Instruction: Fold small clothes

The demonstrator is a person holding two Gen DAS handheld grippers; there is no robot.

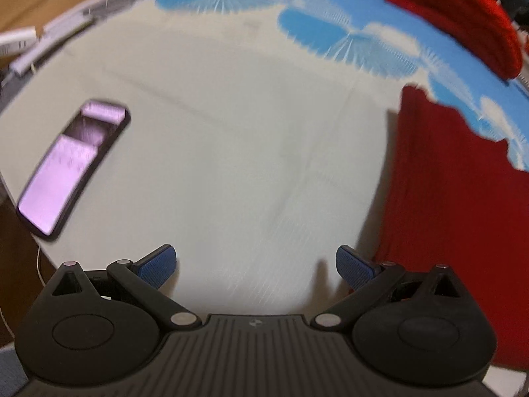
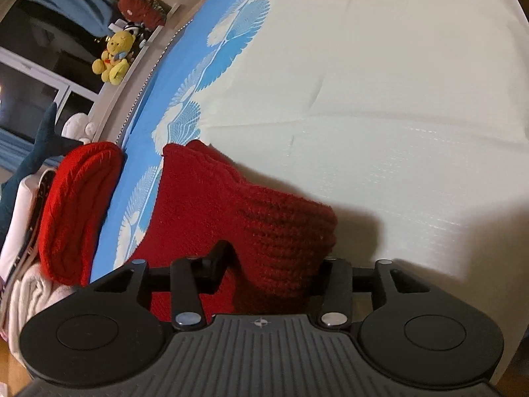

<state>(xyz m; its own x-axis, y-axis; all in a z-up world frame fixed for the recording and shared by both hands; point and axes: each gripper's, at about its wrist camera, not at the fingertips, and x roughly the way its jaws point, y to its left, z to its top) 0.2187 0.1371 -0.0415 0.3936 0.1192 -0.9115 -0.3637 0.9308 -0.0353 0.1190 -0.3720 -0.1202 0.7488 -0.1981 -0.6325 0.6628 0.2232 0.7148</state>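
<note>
A red knit garment (image 2: 231,211) lies folded on the pale bedsheet (image 2: 380,82). My right gripper (image 2: 274,264) is shut on the thick folded edge of this garment, and its fingertips are hidden in the knit. The same garment shows at the right edge of the left wrist view (image 1: 456,205). My left gripper (image 1: 256,264) is open and empty, with blue pads (image 1: 158,264), above bare sheet to the left of the garment. A second red knit piece (image 2: 79,208) lies folded at the bed's edge; it also shows at the top right of the left wrist view (image 1: 463,16).
A phone (image 1: 69,168) with a lit screen lies on the sheet at the left. The sheet has a blue patterned border (image 2: 205,53). White cloth (image 2: 29,297) is piled by the second red piece. A yellow plush bear (image 2: 114,56) sits on a ledge by the window.
</note>
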